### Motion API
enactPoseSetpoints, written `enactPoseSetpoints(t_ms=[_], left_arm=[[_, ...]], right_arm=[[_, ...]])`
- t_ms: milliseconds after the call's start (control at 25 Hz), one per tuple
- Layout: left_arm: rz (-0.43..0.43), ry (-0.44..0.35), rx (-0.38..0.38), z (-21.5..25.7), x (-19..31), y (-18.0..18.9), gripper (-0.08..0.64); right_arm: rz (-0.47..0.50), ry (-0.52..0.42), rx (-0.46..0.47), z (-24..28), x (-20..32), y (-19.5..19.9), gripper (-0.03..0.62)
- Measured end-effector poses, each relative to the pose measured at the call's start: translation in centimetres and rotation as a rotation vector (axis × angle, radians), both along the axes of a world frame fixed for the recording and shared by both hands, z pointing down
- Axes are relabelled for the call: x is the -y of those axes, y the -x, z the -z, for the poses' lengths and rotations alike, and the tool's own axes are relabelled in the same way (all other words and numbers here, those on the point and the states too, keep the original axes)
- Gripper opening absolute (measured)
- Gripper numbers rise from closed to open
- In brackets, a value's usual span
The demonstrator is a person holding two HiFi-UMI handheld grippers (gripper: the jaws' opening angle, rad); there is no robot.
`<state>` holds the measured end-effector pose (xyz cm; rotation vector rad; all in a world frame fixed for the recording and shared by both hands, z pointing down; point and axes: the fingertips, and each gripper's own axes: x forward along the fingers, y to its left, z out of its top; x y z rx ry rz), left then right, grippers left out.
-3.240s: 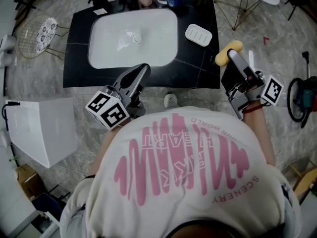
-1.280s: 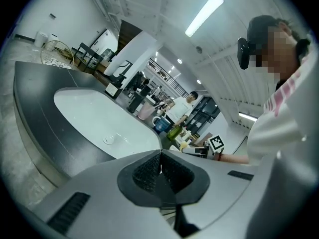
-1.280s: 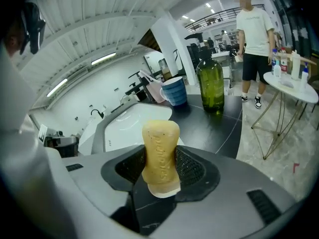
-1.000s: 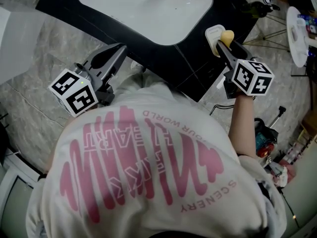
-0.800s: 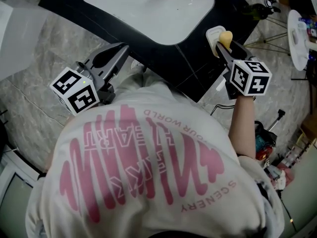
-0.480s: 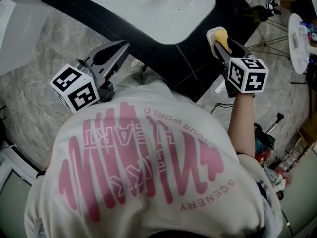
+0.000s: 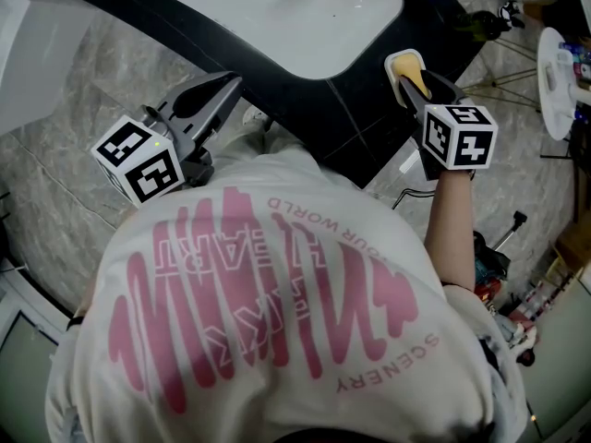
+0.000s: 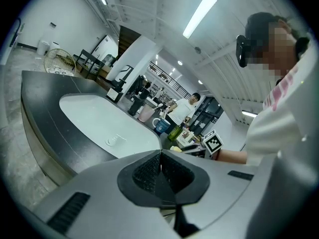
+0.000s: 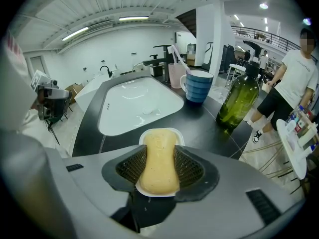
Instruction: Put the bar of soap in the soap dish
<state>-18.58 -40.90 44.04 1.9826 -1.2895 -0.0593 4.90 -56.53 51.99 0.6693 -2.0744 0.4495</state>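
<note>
Jaws of the right gripper [image 9: 159,171] narrow, pinching the bar of soap [image 9: 159,151] at its waist; left gripper [image 8: 159,169] closed on nothing, idle. Change since three seconds back: soap, then well apart from the soap dish [image 9: 149,132], now lies within its rim (bottomed or not, cannot tell), so release looks like the only step left. Count: one soap, one dish, one basin [image 9: 134,106] at 11 o'clock of it, one blue mug [image 9: 199,86] at 1, one green bottle [image 9: 238,101] at 2, two grippers.
</note>
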Motion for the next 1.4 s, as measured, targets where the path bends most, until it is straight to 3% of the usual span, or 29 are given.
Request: enactPoseSetpoints(t_ms=[1400], left_arm=[[0.026, 0.009, -0.017, -0.4, -0.4, 1.0, -0.002]], right_arm=[[0.029, 0.121, -0.028, -1.0, -0.2, 0.5, 0.196]])
